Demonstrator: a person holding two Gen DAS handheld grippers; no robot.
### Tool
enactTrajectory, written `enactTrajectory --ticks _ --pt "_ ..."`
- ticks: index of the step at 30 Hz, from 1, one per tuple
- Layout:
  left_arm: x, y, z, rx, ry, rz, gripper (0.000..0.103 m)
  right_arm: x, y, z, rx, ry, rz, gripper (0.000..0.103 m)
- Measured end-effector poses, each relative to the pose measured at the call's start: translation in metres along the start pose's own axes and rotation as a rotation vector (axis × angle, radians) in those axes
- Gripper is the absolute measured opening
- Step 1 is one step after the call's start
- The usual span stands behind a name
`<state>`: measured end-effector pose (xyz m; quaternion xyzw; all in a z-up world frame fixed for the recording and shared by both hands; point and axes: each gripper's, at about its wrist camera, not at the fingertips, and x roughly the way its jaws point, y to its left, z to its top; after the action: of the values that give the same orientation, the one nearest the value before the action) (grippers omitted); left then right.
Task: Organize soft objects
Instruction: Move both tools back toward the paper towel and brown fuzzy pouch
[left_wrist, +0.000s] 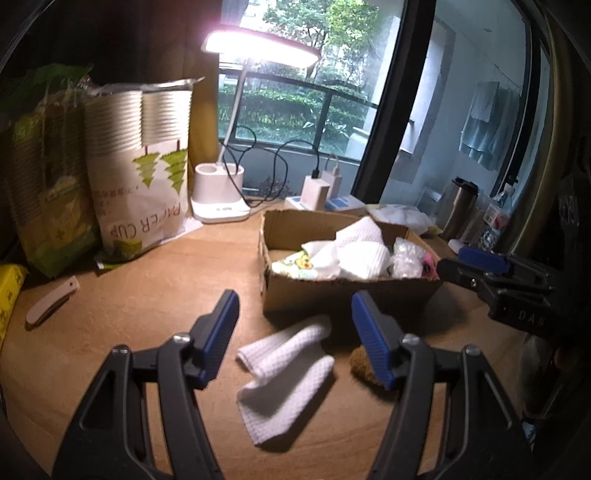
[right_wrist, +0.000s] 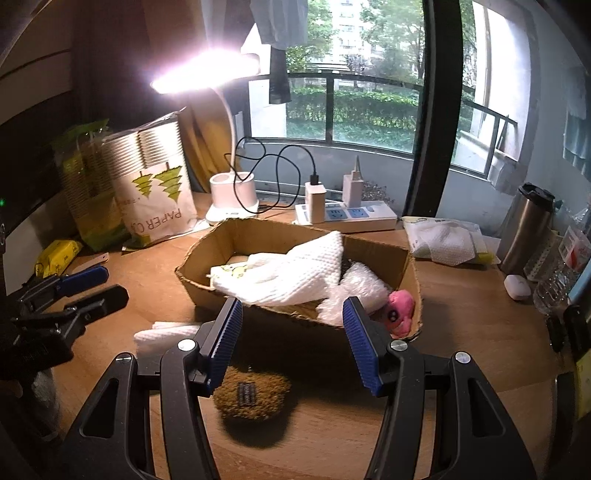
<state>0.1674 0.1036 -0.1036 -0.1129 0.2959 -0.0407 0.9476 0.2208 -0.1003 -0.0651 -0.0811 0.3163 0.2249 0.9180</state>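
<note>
A cardboard box (left_wrist: 343, 295) (right_wrist: 402, 262) on the wooden desk holds white cloths (right_wrist: 295, 273), bubble wrap (right_wrist: 354, 288) and a pink plush (right_wrist: 399, 306). A white waffle cloth (left_wrist: 284, 373) lies on the desk in front of the box, between the fingers of my open, empty left gripper (left_wrist: 295, 306); it also shows in the right wrist view (right_wrist: 162, 334). A brown fuzzy pouch (right_wrist: 251, 395) lies on the desk below my open, empty right gripper (right_wrist: 291, 314); its edge shows in the left wrist view (left_wrist: 360, 363). The right gripper (left_wrist: 480, 269) hovers at the box's right corner.
A lit desk lamp (right_wrist: 232, 199), paper cup packs (left_wrist: 140, 177), a power strip with chargers (right_wrist: 347, 216), a pack of white cloths (right_wrist: 443, 240), a steel tumbler (right_wrist: 524, 229), water bottles (right_wrist: 561, 273), a yellow packet (right_wrist: 55, 254) and a folded knife (left_wrist: 51, 301) ring the desk.
</note>
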Motion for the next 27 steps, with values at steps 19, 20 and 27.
enactTrajectory --ticks 19,20,27 --pt "0.011 0.014 -0.044 -0.038 0.083 0.012 0.082 0.028 0.025 -0.04 -0.026 0.098 0.039 0.068" --pt "0.013 0.013 -0.046 -0.035 0.09 0.018 0.082 0.031 0.026 -0.043 -0.026 0.108 0.042 0.068" --pt "0.026 0.01 -0.047 -0.021 0.127 0.042 0.082 0.041 0.026 -0.051 -0.019 0.145 0.07 0.068"
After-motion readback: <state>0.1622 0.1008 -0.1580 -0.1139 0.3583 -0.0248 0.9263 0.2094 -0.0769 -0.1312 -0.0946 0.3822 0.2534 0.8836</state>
